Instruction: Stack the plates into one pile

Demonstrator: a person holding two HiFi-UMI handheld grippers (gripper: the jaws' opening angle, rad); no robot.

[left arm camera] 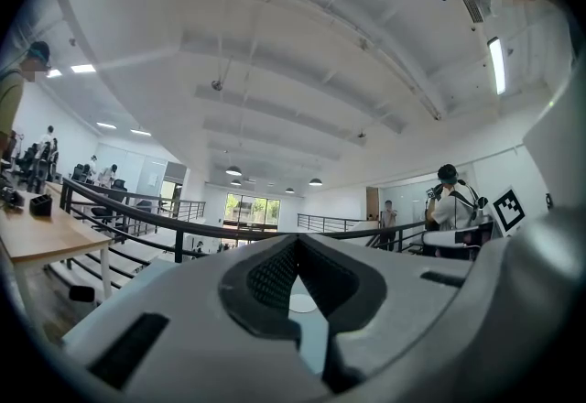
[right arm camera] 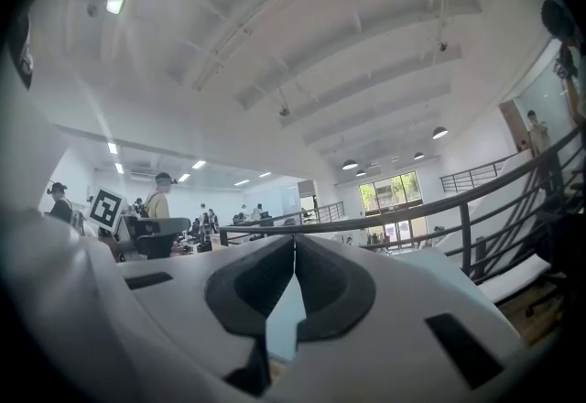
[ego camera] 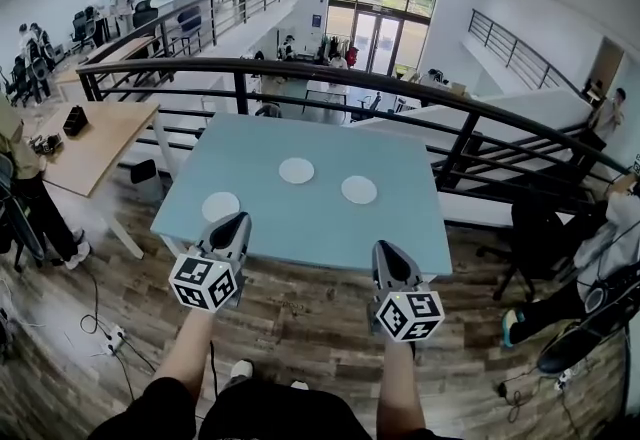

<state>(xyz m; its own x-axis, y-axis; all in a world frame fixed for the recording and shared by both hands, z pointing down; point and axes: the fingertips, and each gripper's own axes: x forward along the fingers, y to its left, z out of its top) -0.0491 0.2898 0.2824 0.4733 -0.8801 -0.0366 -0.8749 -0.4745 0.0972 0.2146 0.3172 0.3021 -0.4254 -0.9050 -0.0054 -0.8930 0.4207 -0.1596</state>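
Daylight is flooding an open office mezzanine with wood-plank flooring and a black metal railing, and a pale blue rectangular counter is standing in front of the person. Three small round white plates are lying flat on it, each well apart from the others: one near the middle toward the far side, one to its right, and one near the counter's front left corner.

Judging from this layout, the stacking is not yet under way. No plate is resting on another, so all three are waiting to be gathered into one pile.

The left gripper is hanging at the counter's near edge, just beside the front-left plate without touching it. In the left gripper view its jaws are meeting at their tips with nothing held, and a white plate is showing through the gap below them. The right gripper is hovering at the near edge further right, well apart from any plate. Its jaws are likewise pressing together at the tips and carrying nothing.

No brand name, label or readable text is showing anywhere. The only printed patterns are the black-and-white square markers on the cube of each gripper.
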